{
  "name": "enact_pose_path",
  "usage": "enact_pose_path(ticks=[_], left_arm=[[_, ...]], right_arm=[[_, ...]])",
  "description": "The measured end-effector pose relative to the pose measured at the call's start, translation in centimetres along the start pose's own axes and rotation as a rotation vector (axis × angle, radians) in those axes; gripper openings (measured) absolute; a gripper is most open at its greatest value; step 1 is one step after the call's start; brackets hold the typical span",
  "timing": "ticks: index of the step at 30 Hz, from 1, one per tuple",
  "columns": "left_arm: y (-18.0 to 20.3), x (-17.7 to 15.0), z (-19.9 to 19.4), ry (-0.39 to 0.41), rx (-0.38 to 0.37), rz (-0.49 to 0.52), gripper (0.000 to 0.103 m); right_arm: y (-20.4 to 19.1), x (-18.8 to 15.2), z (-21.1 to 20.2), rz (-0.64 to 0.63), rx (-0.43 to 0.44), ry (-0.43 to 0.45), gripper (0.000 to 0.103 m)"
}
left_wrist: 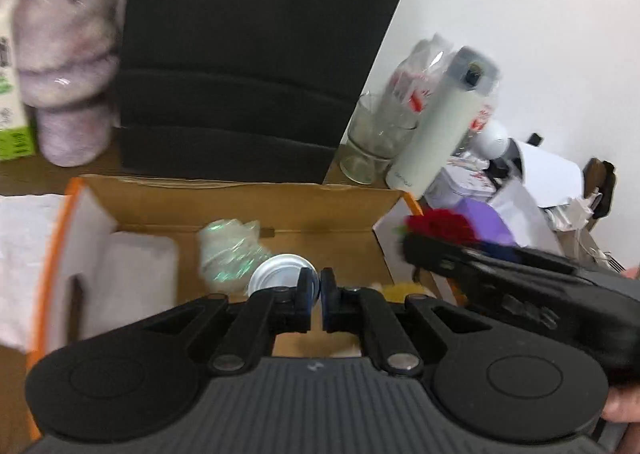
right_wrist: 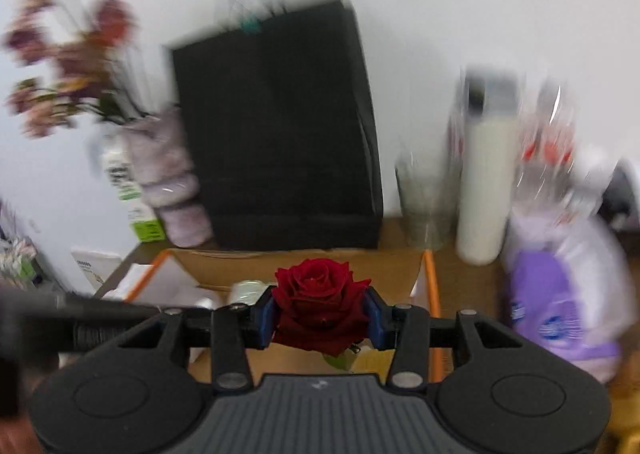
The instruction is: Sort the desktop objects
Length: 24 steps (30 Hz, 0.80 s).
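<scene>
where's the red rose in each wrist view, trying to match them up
Left wrist view: the red rose sits right of centre, at the tip of the right gripper that reaches in from the right edge, beside the cardboard box.
Right wrist view: the red rose is low in the centre, clamped between the right gripper's blue pads.
Shared landmark: the black paper bag standing behind the box.

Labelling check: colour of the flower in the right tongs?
Deep red rose, clearest in the right wrist view.
</scene>
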<state>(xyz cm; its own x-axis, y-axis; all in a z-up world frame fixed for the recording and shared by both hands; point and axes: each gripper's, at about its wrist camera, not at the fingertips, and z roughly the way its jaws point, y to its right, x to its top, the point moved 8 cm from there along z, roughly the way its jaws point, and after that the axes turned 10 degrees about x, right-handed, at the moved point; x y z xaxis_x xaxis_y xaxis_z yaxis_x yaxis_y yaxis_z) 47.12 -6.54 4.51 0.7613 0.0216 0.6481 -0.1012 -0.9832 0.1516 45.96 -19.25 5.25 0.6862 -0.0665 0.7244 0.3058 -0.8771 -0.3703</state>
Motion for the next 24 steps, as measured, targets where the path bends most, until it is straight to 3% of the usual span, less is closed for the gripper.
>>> enact_pose_path(ticks=[2,6,8,9,13,14,15,17,19,24], left_arm=[[0.8,0.3,2.5,-0.013,0.005,0.022,0.005],[0.4,1.3,7.2,-0.055,0.080,0.034,0.008],[-0.8,1.2,8.4,-0.097,0.096,-0.003,0.008],[-1.2,1.3,8.3,-0.087,0.091,-0.015,0.009],[-2.4,1.6,6.9,-0.061,0.086,-0.002,0.036],[-2.6,1.8,6.3,-0.054,0.080,0.000,0.038],[-2.7,2.0,5.5,-0.046,0.080,0.006,0.039],[-2.8,2.7,3.8,-0.024,0.092,0.017,0.057],[-3.0,3.0,1.6,0.010,0.119,0.005,0.068],[-3.2,2.6,-2.2,0.018,0.165,-0.001,0.076]], right_arm=[[1.7,0.3,3.0,0.055,-0.013,-0.062,0.041],[3.7,0.8,7.0,0.038,-0.133,-0.120,0.045],[4.0,0.6,8.2,0.019,-0.137,-0.132,0.052],[3.7,0.7,8.4,-0.026,-0.135,-0.120,0.056],[3.4,1.4,9.3,-0.098,-0.114,-0.112,0.068],[3.4,1.8,9.4,-0.094,-0.105,-0.107,0.070],[3.6,2.1,9.3,-0.081,-0.107,-0.107,0.070],[3.3,2.4,8.4,-0.049,-0.097,-0.106,0.070],[2.7,2.6,6.9,-0.034,-0.067,-0.095,0.071],[0.7,2.3,3.2,-0.078,-0.109,-0.093,0.078]])
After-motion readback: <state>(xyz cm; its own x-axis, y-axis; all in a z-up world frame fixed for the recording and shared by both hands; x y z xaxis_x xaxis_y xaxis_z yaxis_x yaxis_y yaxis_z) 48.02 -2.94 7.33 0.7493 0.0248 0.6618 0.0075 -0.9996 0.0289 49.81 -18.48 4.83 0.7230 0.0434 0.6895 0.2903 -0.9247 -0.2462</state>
